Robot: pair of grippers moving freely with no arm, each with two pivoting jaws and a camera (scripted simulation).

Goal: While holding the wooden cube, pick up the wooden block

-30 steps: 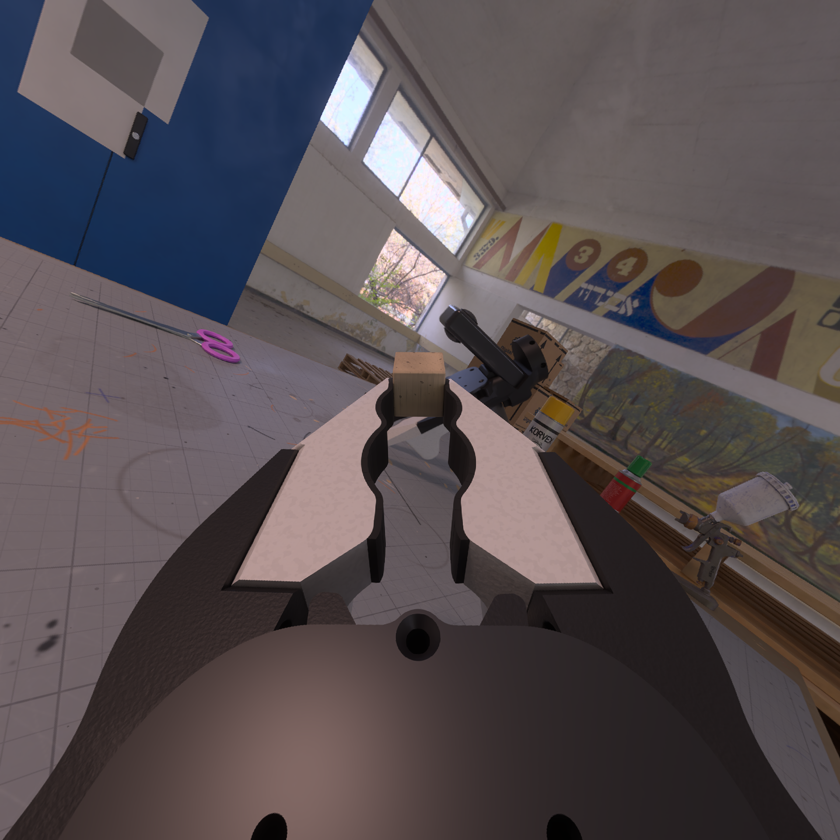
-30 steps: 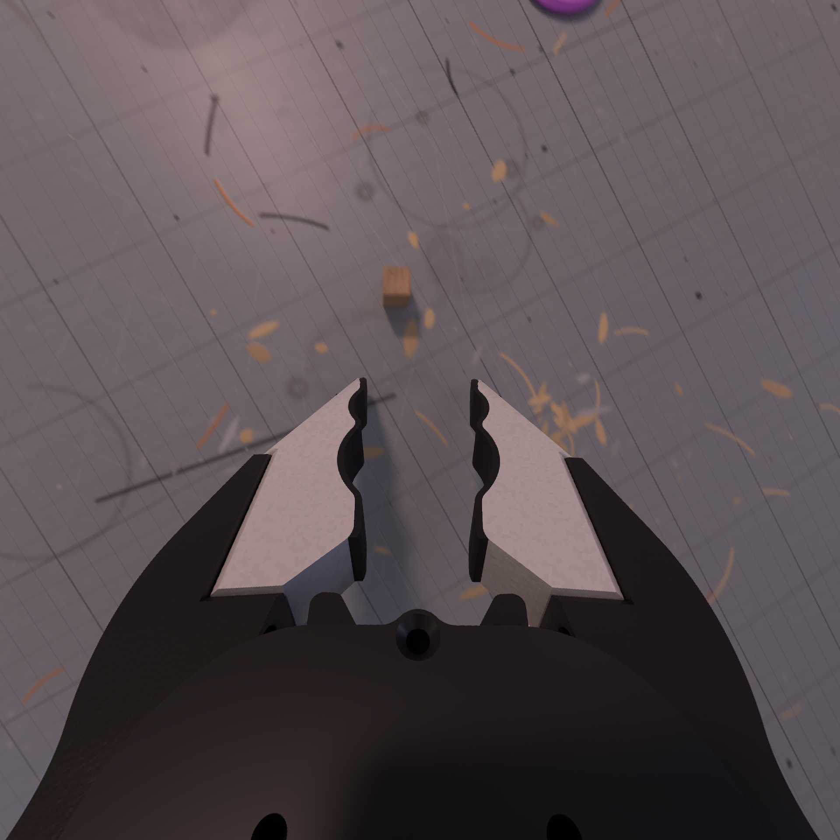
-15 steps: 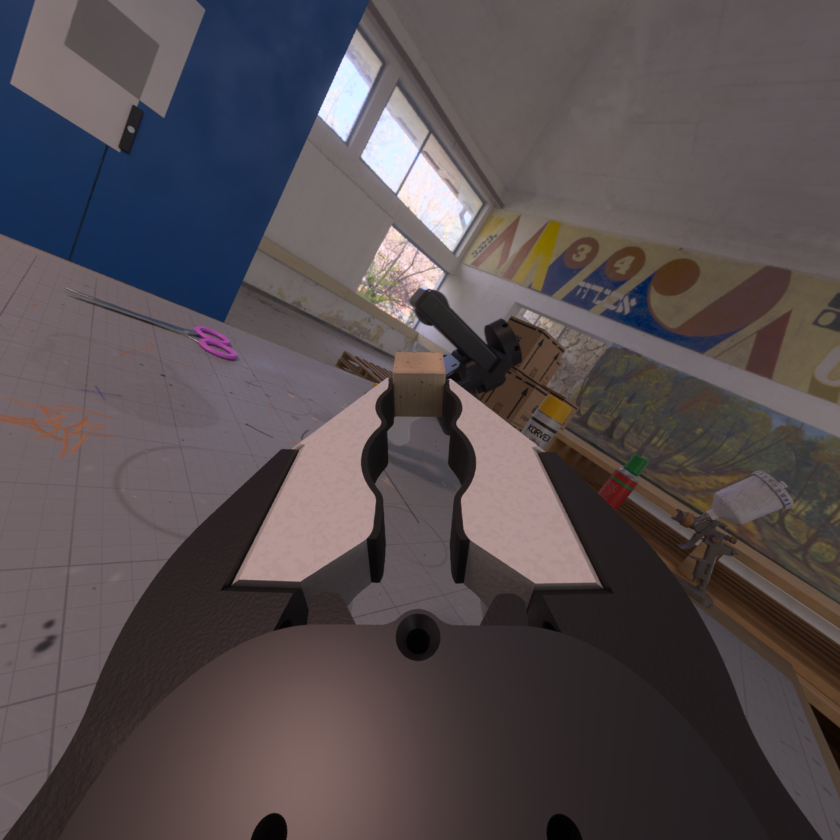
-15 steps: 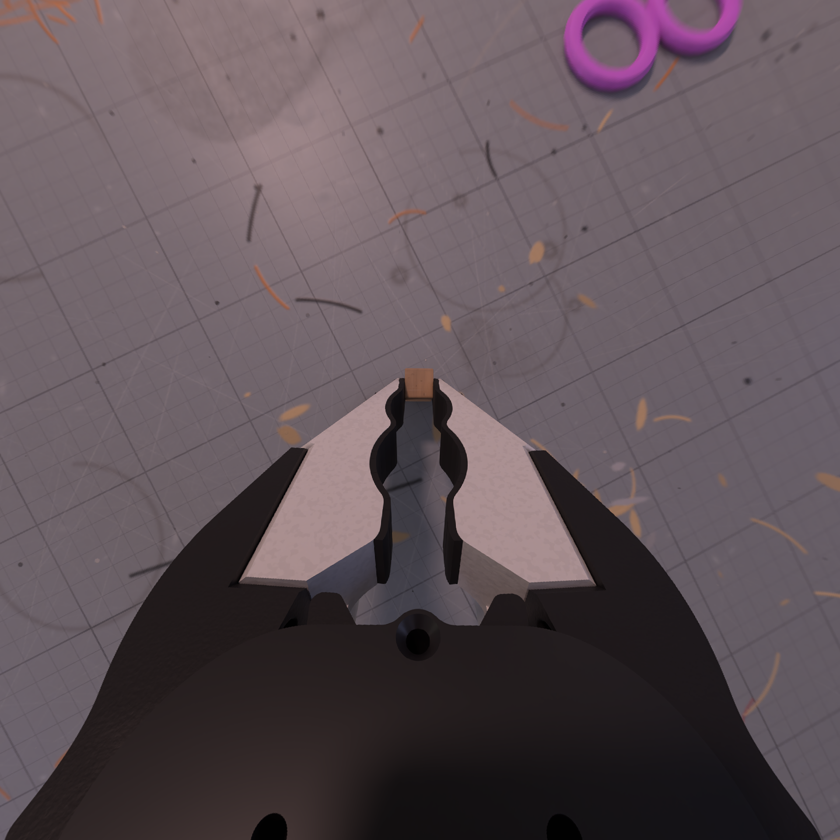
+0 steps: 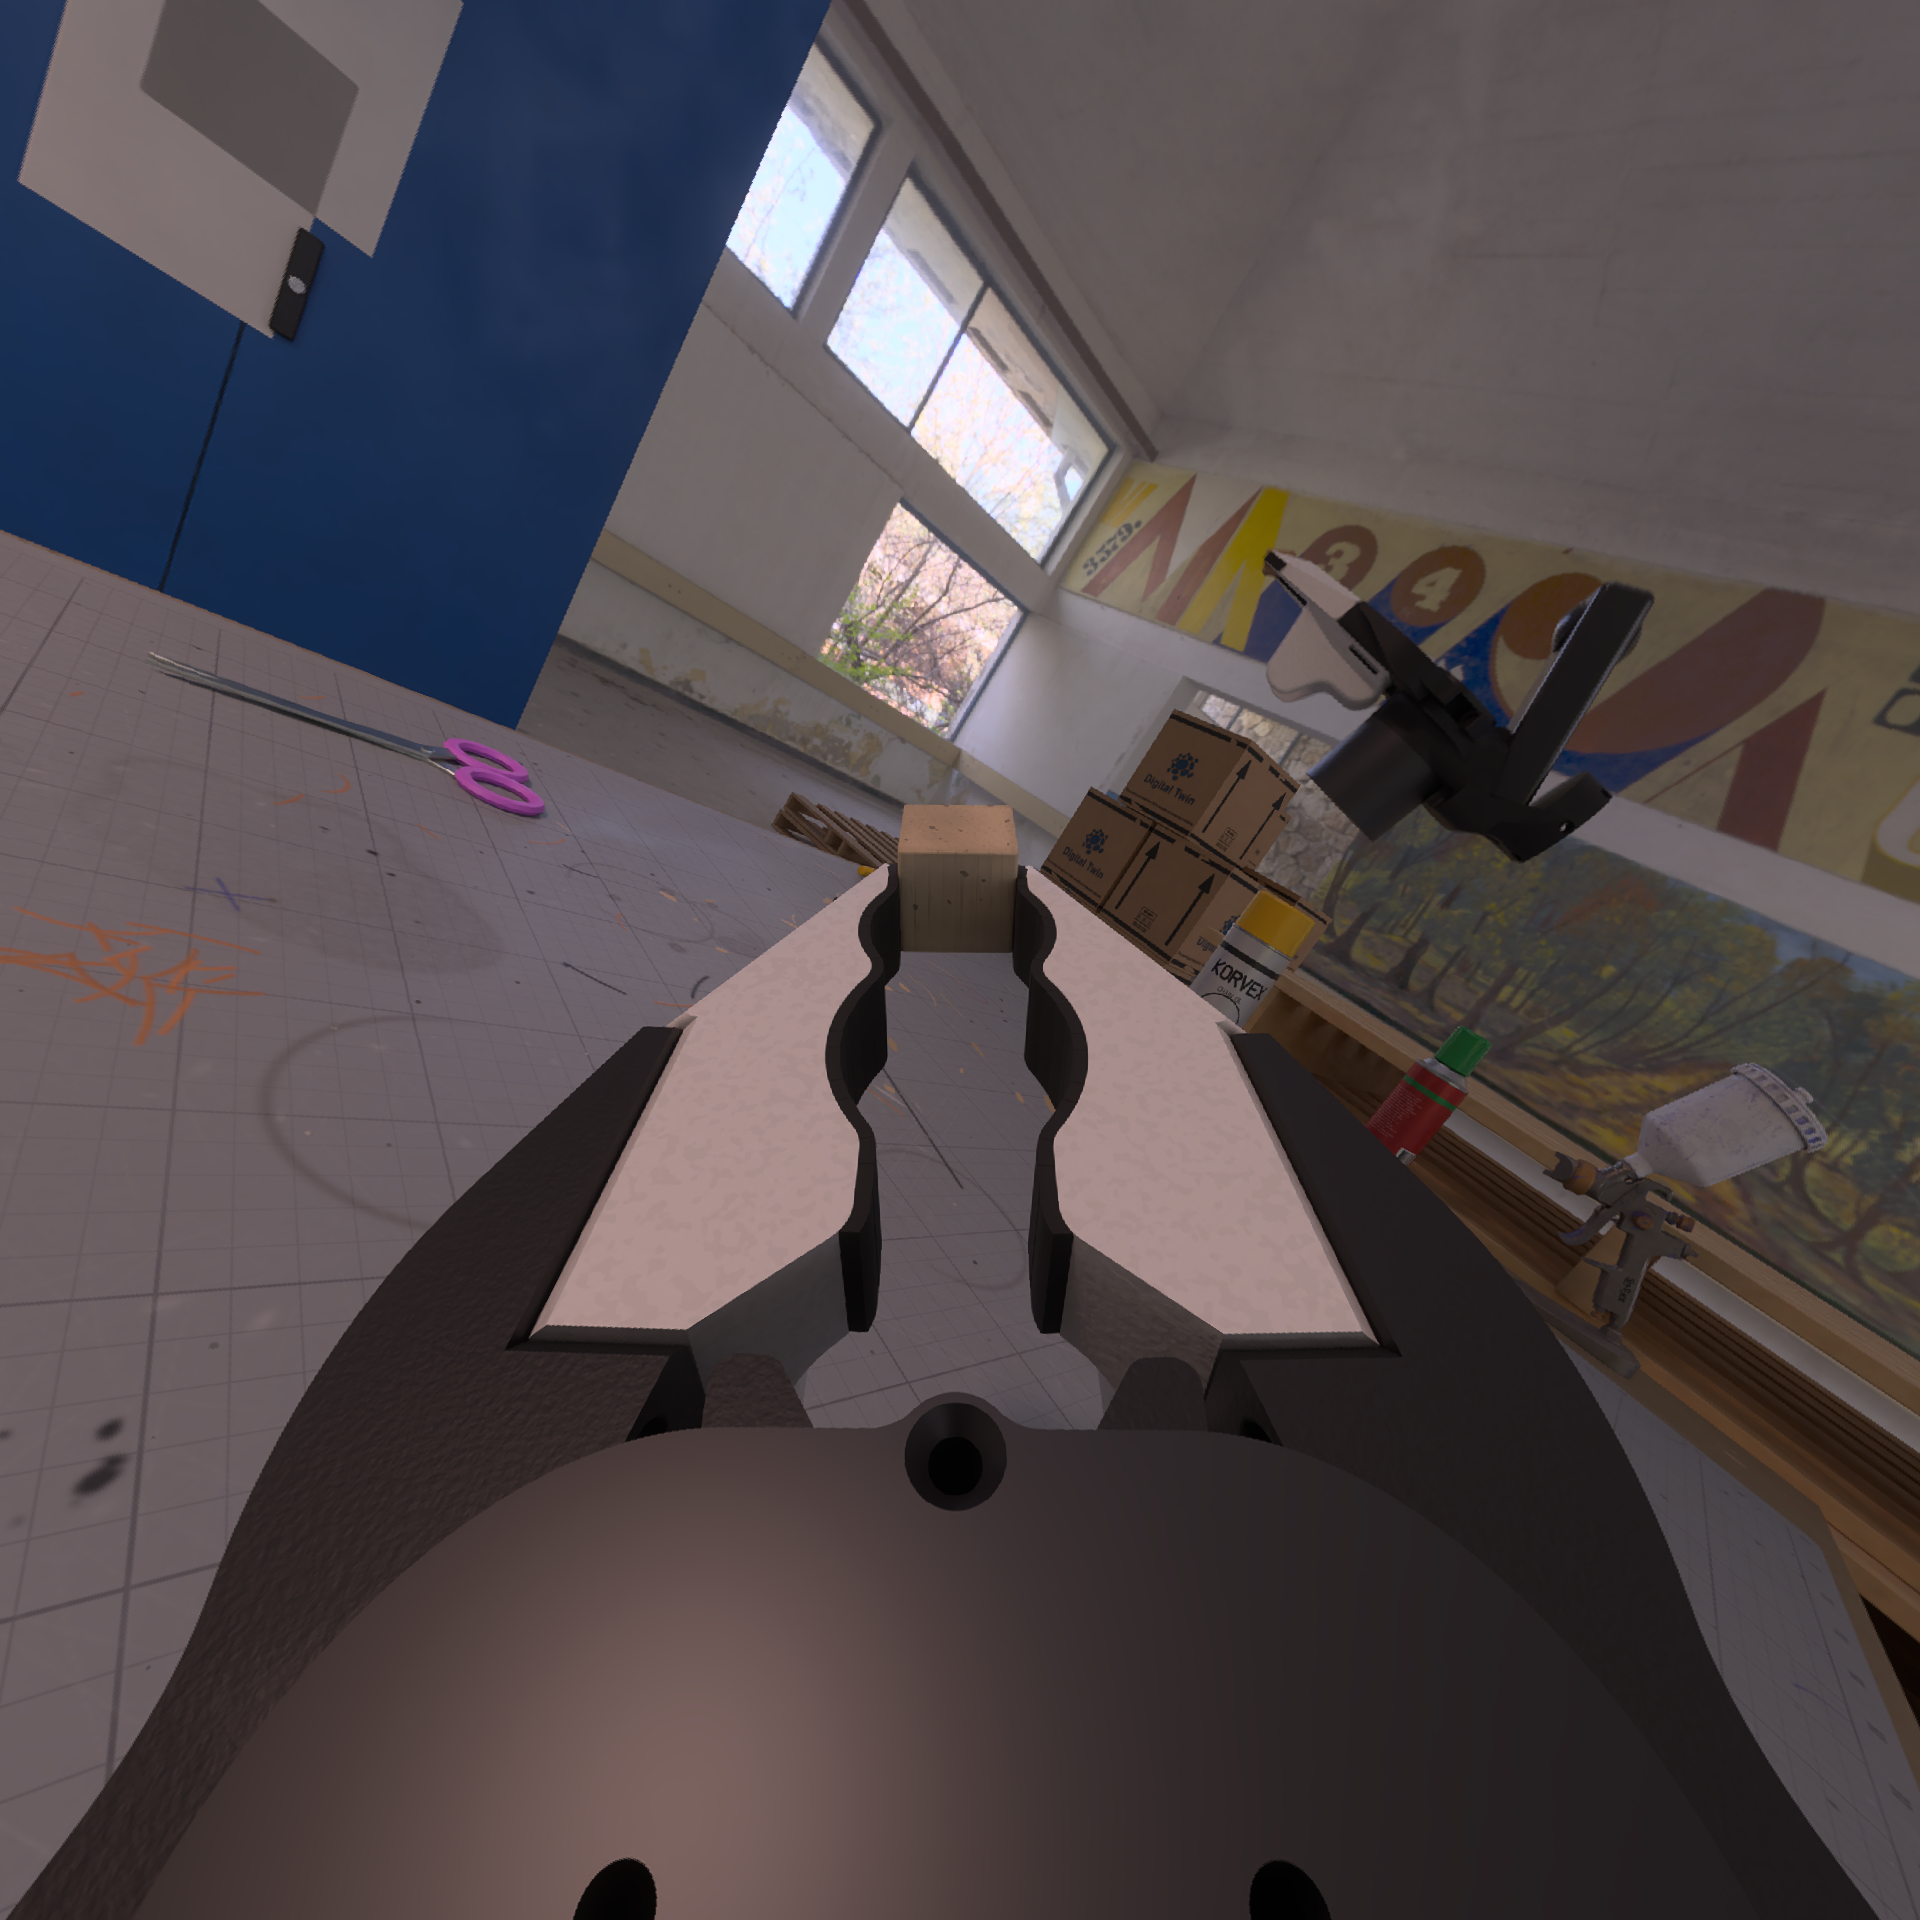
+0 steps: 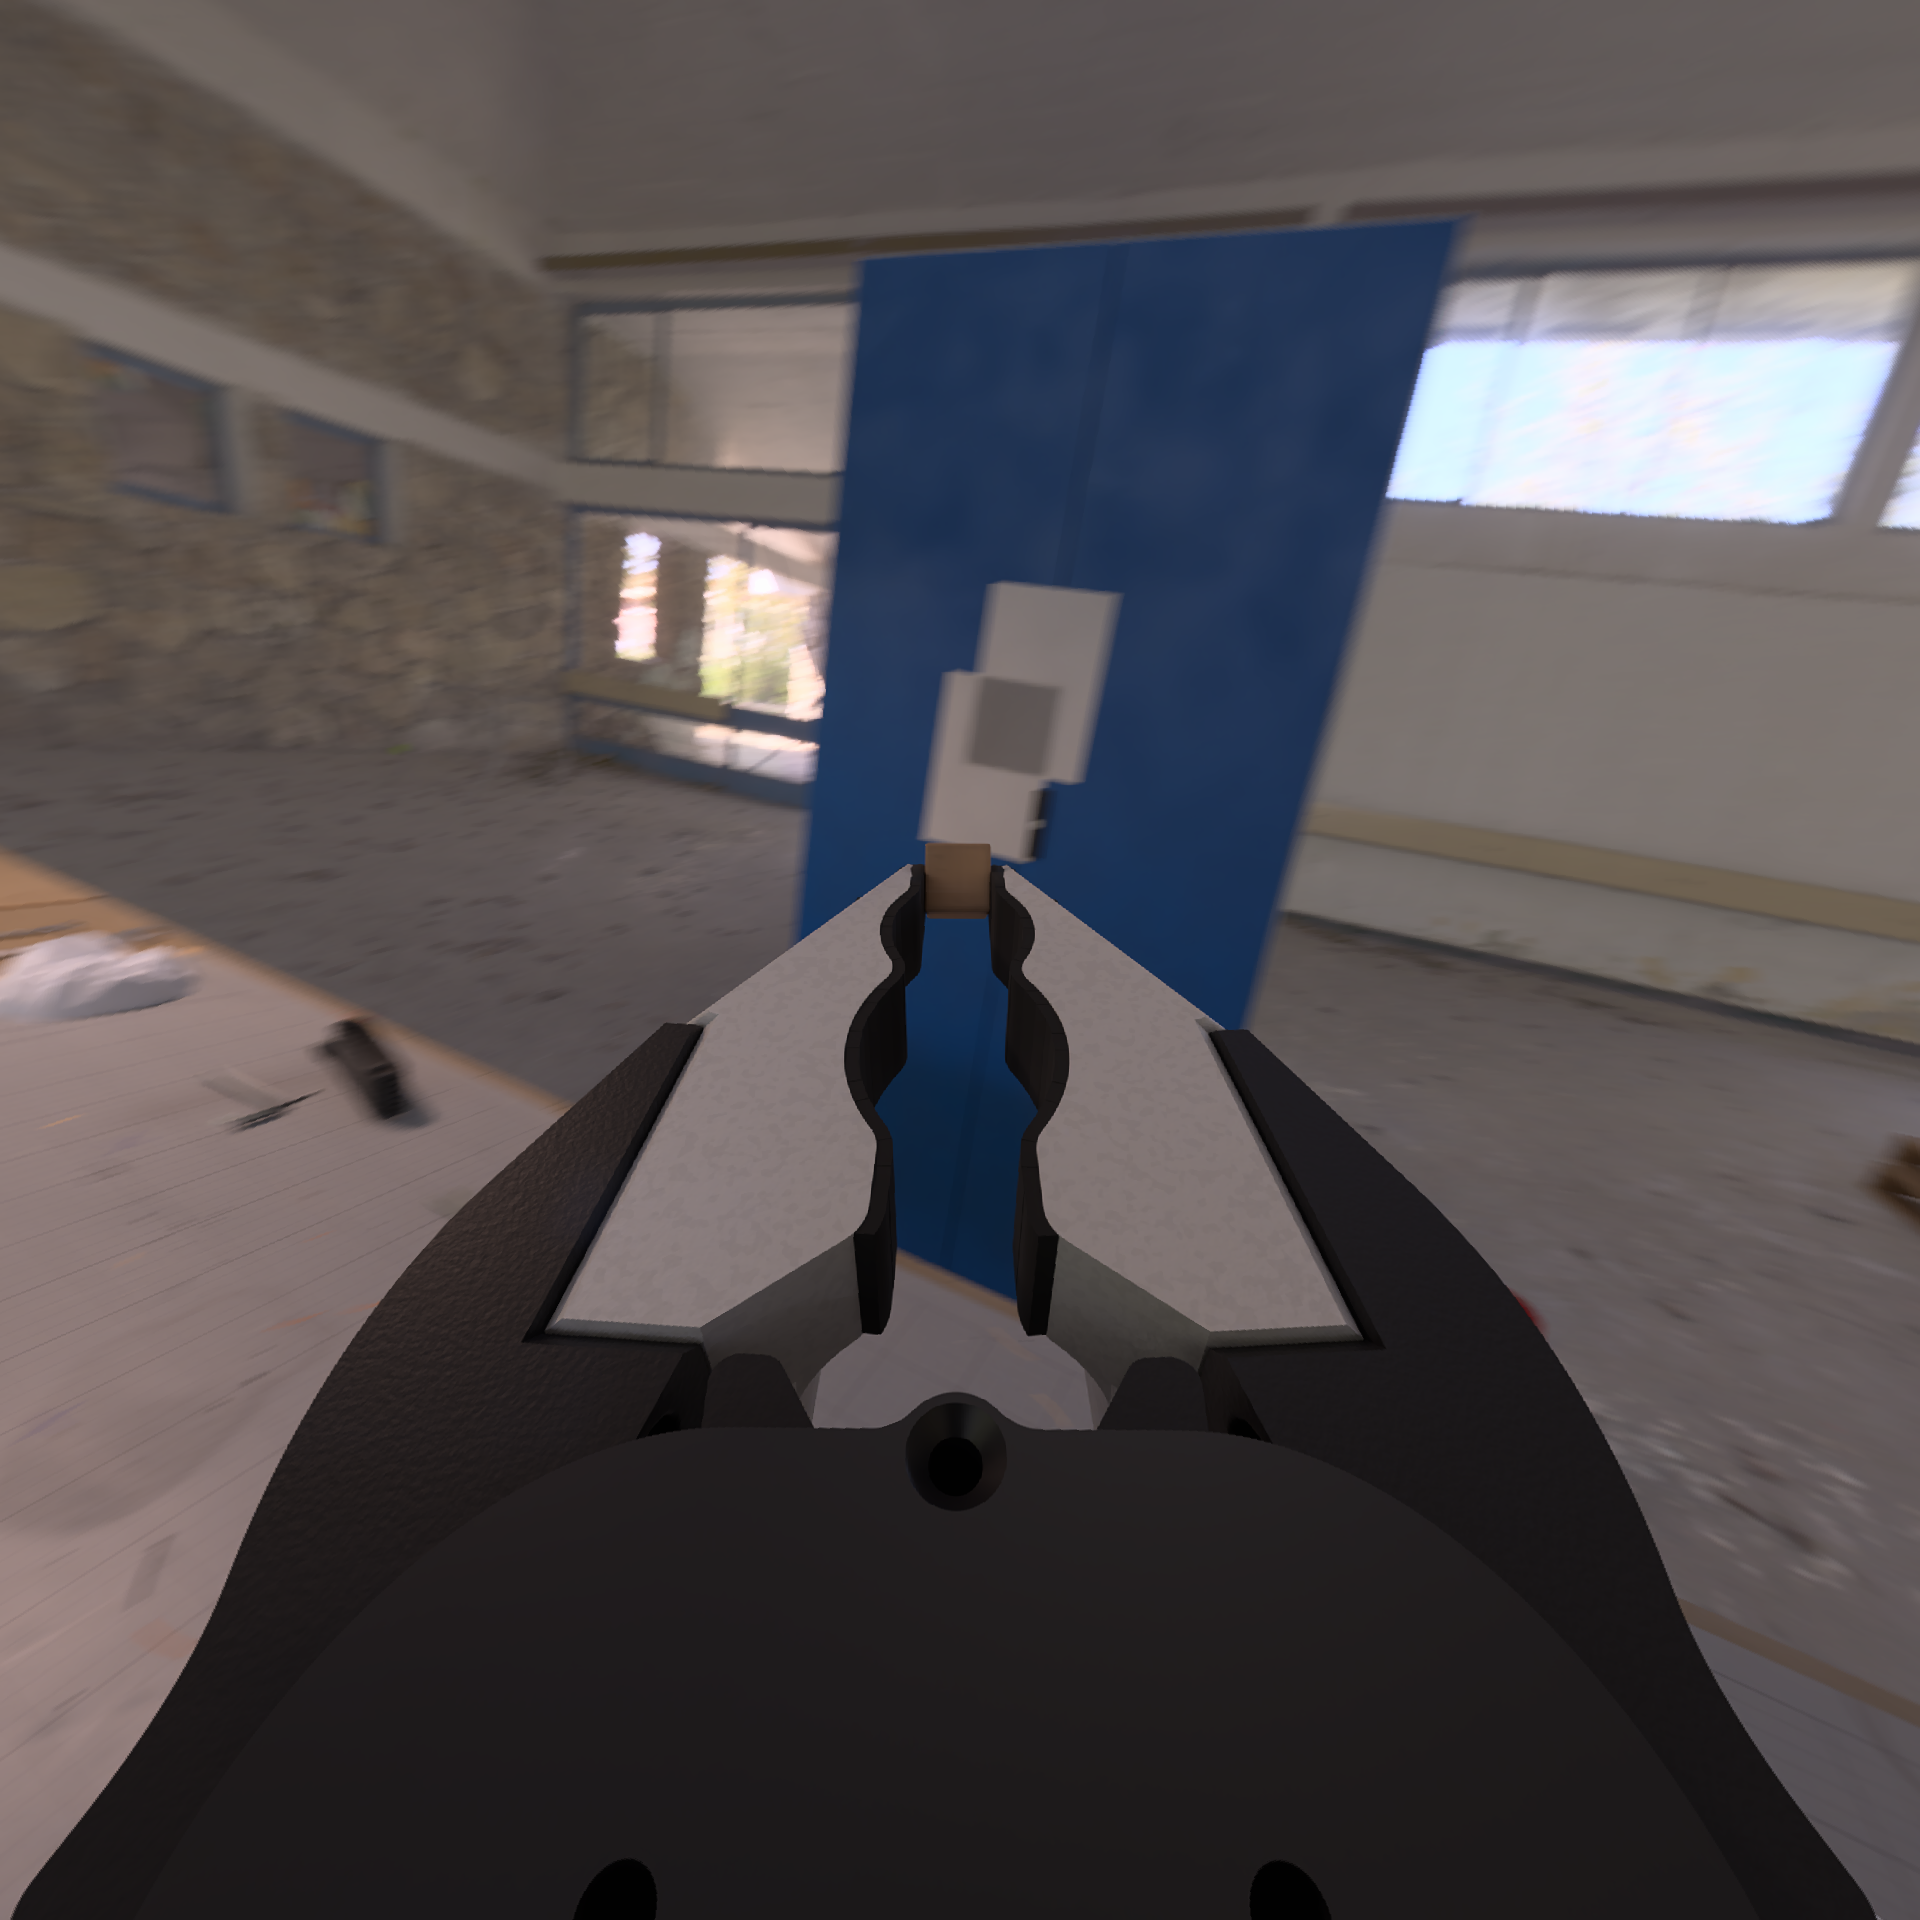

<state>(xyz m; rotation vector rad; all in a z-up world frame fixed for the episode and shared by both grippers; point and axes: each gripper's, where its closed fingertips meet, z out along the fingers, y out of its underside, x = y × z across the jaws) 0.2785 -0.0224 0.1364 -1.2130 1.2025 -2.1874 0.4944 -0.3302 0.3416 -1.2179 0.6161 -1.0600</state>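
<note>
My left gripper is shut on a pale wooden cube, pinched at its fingertips above the grey cutting mat. My right gripper is shut on a smaller wooden block, held at its fingertips and lifted high, pointing level at the blue panel. The right gripper also shows in the left wrist view, raised in the air at the upper right, well off the mat.
Pink-handled scissors lie on the mat at far left. A yellow-capped can, a red spray can and a spray gun stand along the wooden edge at right. Cardboard boxes stand behind.
My right gripper closed on the wooden block on the mat, lifted it high and tilted up to level. My left gripper held the cube almost still.
</note>
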